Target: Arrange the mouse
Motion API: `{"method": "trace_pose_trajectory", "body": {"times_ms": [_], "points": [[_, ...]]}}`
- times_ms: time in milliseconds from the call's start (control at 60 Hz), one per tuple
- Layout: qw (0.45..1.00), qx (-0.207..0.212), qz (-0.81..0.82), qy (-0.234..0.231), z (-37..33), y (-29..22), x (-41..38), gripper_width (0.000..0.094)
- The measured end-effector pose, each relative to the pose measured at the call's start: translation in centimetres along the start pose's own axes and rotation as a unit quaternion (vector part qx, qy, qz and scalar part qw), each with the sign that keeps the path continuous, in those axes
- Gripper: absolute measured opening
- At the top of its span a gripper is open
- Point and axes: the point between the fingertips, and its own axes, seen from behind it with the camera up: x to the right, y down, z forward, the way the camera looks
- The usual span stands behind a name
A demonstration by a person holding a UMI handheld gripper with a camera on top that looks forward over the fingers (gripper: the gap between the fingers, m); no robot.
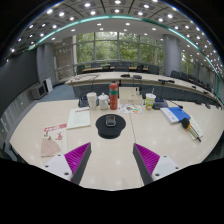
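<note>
A dark mouse (pixel 110 121) sits on a round black mouse mat (pixel 110 128) in the middle of the pale table (pixel 110 160). My gripper (pixel 111 160) is open and empty, its purple pads (pixel 77 154) spread wide. The mouse and mat lie ahead of the fingertips, centred between them, with bare table in between.
Cups and a red bottle (pixel 113 96) stand in a row beyond the mat. Papers (pixel 79 117) and a pink-printed sheet (pixel 53 133) lie to the left. A blue-and-white box (pixel 177 114) lies to the right. Desks and chairs fill the room behind.
</note>
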Motion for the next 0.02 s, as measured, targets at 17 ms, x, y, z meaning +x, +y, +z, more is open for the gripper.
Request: {"method": "trace_pose_trajectory", "body": {"times_ms": [17], "points": [[1.000, 0.000, 0.001, -0.002, -0.26, 0.02, -0.18, 0.0858]]}}
